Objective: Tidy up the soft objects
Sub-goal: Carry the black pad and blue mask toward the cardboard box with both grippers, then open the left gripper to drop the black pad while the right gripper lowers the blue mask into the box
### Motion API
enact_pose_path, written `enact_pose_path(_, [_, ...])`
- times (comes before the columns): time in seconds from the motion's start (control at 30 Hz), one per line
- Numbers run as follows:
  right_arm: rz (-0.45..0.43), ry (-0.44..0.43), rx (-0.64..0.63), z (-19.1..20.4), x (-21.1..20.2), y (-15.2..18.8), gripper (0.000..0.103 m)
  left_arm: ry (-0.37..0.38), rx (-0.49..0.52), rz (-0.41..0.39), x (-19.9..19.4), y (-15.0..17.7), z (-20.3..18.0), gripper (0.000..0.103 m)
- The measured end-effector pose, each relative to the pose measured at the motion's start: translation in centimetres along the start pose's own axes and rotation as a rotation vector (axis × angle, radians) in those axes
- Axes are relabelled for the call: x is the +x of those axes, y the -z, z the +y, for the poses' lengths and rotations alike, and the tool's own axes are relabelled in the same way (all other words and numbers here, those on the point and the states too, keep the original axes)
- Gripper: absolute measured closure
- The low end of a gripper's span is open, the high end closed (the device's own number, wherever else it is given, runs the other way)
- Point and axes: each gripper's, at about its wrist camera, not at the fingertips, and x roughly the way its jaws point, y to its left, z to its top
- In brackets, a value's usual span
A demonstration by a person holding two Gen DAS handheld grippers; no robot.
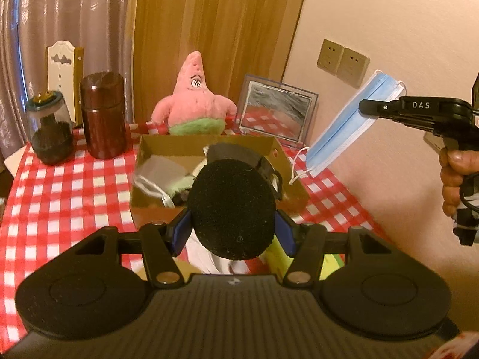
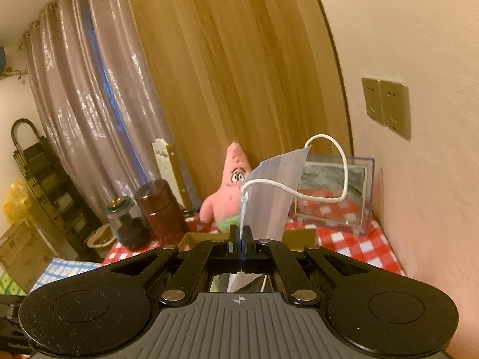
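Note:
My left gripper point(image 1: 233, 227) is shut on a black round foam pad point(image 1: 232, 209) and holds it just in front of an open cardboard box point(image 1: 292, 161). The box holds a grey-white mask point(image 1: 154, 170), a green soft item and a black object. My right gripper point(image 2: 242, 234) is shut on a blue face mask point(image 2: 272, 194). In the left wrist view the right gripper point(image 1: 366, 106) holds that mask point(image 1: 353, 125) in the air, right of the box. A pink star plush point(image 1: 193, 98) sits behind the box.
On the red checked tablecloth point(image 1: 60, 185) stand a dark wooden canister point(image 1: 103, 115) and a glass jar point(image 1: 51, 128) at the back left. A clear picture frame point(image 1: 277, 109) leans at the back right. A wall with sockets point(image 1: 342, 62) is on the right. White and yellow items lie under my left gripper.

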Motion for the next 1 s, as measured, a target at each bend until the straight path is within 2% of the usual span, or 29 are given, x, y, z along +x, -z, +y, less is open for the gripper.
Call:
enact_pose_path(0.2, [0.070,-0.010,-0.011,-1.3,5.5,-0.6,0.103,-0.004,0.046,0.016,3.4,-3.5,1.6,0.047])
enact_pose_path(0.4, [0.179,-0.005,-0.038,-2.0,11.8,1.2,0.103,-0.009,0.079,0.044,7.1,-5.8,2.9,0.047])
enact_pose_path(0.7, [0.350,-0.012,-0.022,-3.4,19.3,5.1,0.103,-0.005,0.146,0.110,12.2,-7.3,3.9,0.047])
enact_pose_path(1.0, [0.456,0.056,-0.077,-4.7,23.9,6.7,0.103,0.006,0.169,0.170,17.1,-7.1,4.0,0.047])
